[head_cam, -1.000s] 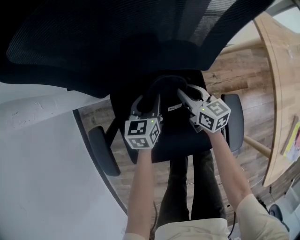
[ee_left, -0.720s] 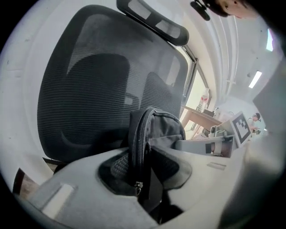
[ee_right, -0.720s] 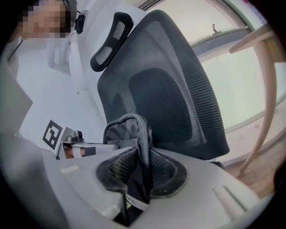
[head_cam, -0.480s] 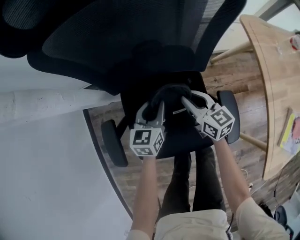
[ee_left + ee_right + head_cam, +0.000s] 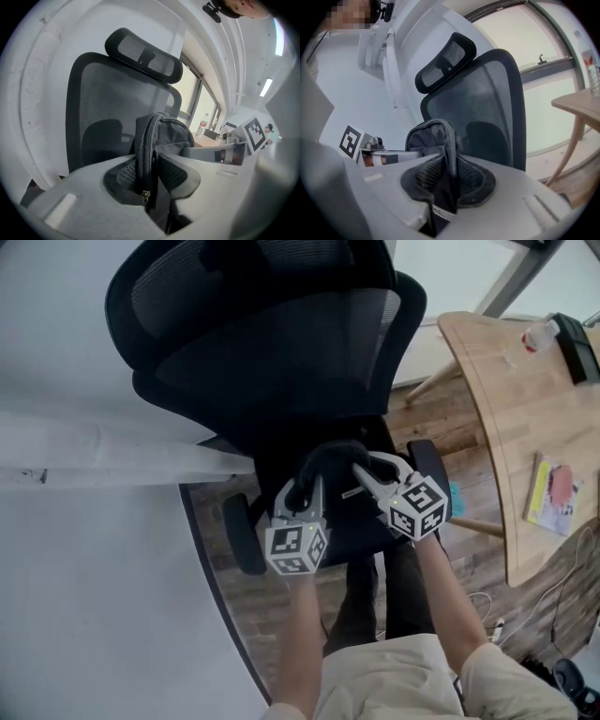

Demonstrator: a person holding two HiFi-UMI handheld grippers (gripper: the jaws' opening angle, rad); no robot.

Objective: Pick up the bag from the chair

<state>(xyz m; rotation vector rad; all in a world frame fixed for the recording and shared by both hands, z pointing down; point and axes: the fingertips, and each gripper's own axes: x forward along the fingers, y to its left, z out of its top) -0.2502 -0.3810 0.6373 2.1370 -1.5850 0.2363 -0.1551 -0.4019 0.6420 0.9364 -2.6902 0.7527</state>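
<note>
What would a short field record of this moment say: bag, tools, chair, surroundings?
bag: black, zippered edge clamped from both sides
left tool: shut on bag
right tool: shut on bag
chair: black mesh back, headrest, directly behind bag
lift: cannot tell if bag is clear of seat
table: wooden, to the right of chair

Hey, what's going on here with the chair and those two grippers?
A person stands over a black office chair with a hand-held gripper in each hand. The left hand-held gripper and the right hand-held gripper are each clamped on the top edge of a black bag, one at each side. Whether the bag has cleared the seat cannot be told.
</note>
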